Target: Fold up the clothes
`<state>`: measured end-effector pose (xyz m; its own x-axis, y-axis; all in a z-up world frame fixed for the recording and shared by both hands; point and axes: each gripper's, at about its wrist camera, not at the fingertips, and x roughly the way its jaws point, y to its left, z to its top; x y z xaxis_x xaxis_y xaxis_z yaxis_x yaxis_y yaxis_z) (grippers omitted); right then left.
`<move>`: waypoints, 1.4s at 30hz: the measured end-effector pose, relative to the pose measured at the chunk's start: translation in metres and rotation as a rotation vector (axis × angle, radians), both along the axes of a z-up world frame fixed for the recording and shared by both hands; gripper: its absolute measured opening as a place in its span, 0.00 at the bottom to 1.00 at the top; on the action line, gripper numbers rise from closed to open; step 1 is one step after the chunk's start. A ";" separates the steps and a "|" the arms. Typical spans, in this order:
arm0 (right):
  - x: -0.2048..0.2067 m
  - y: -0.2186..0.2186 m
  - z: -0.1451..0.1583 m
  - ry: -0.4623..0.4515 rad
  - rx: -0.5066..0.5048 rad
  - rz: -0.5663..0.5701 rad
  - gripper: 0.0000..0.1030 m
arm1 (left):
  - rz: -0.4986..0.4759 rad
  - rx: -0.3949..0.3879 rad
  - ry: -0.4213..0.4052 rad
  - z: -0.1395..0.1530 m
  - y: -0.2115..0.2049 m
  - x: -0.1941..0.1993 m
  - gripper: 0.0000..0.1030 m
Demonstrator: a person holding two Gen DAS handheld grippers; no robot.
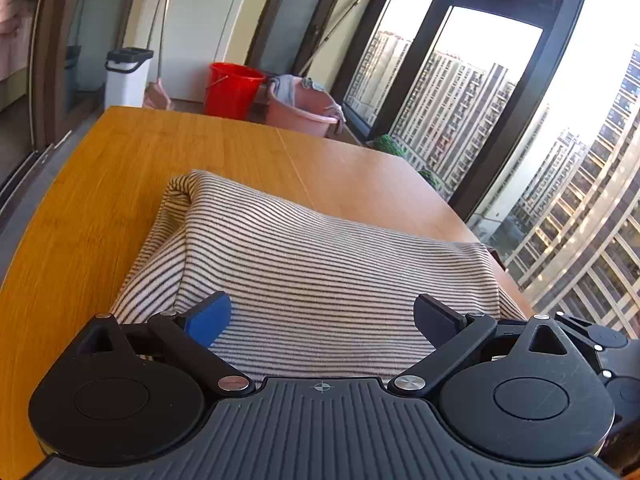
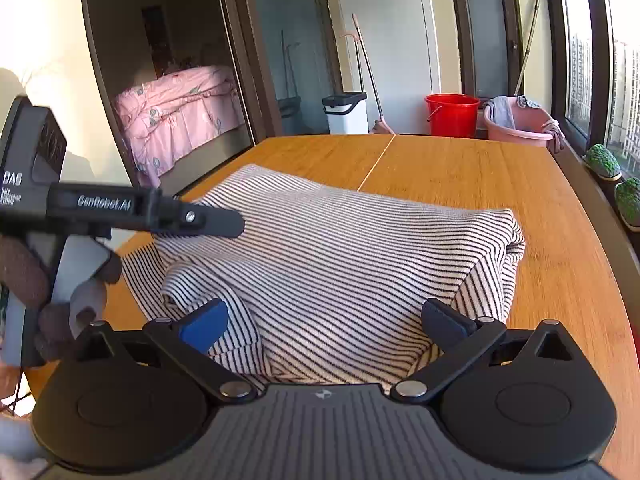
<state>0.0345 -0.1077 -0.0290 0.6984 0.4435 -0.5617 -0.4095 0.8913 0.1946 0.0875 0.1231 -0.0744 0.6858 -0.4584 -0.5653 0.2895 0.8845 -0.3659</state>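
A black-and-white striped garment (image 1: 304, 260) lies folded into a thick rectangular bundle on the wooden table (image 1: 100, 184). My left gripper (image 1: 324, 318) is open, its fingers spread wide just over the near edge of the garment, holding nothing. In the right wrist view the same garment (image 2: 340, 256) fills the middle, with a loose rolled flap at its near left. My right gripper (image 2: 326, 322) is open over the garment's near edge and empty. The left gripper's body also shows in the right wrist view (image 2: 224, 220), coming in from the left over the garment's left part.
The table (image 2: 500, 176) runs back to a far edge. Behind it stand a red bucket (image 2: 452, 114), a pink basin (image 2: 520, 124) with cloths, a white bin (image 2: 346, 112) and mop handles. Windows line the right side, with small plants (image 2: 602, 160) on the sill.
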 end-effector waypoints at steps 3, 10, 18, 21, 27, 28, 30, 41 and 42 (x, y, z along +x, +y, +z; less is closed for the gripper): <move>0.005 -0.012 0.020 -0.089 0.000 -0.077 1.00 | -0.040 -0.044 0.012 -0.001 -0.002 -0.012 1.00; 0.062 -0.003 0.021 -0.074 -0.108 -0.023 1.00 | -0.071 -0.058 0.033 -0.012 -0.010 -0.009 1.00; 0.070 -0.008 -0.006 0.083 -0.085 -0.060 1.00 | -0.056 -0.101 0.030 -0.017 0.000 -0.004 1.00; 0.045 -0.007 -0.007 0.088 -0.093 -0.065 1.00 | -0.039 -0.086 0.018 -0.017 0.002 0.006 1.00; -0.003 0.000 -0.001 0.112 -0.018 -0.009 1.00 | 0.043 -0.073 0.013 -0.015 0.014 0.019 1.00; -0.011 -0.001 0.005 0.093 -0.014 0.003 1.00 | 0.048 -0.064 0.019 -0.013 0.014 0.016 1.00; -0.022 -0.004 0.018 -0.007 -0.071 -0.006 1.00 | 0.042 -0.046 0.031 -0.009 0.012 0.008 1.00; -0.025 -0.008 -0.002 -0.023 -0.253 -0.064 0.66 | -0.131 -0.020 0.064 -0.013 -0.017 -0.020 1.00; -0.025 -0.011 -0.002 -0.016 -0.234 -0.072 0.66 | -0.133 -0.017 0.062 -0.013 -0.018 -0.019 1.00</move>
<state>0.0094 -0.1185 -0.0315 0.7333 0.2514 -0.6317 -0.3448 0.9383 -0.0269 0.0687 0.1055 -0.0876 0.5822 -0.5525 -0.5965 0.3801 0.8335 -0.4010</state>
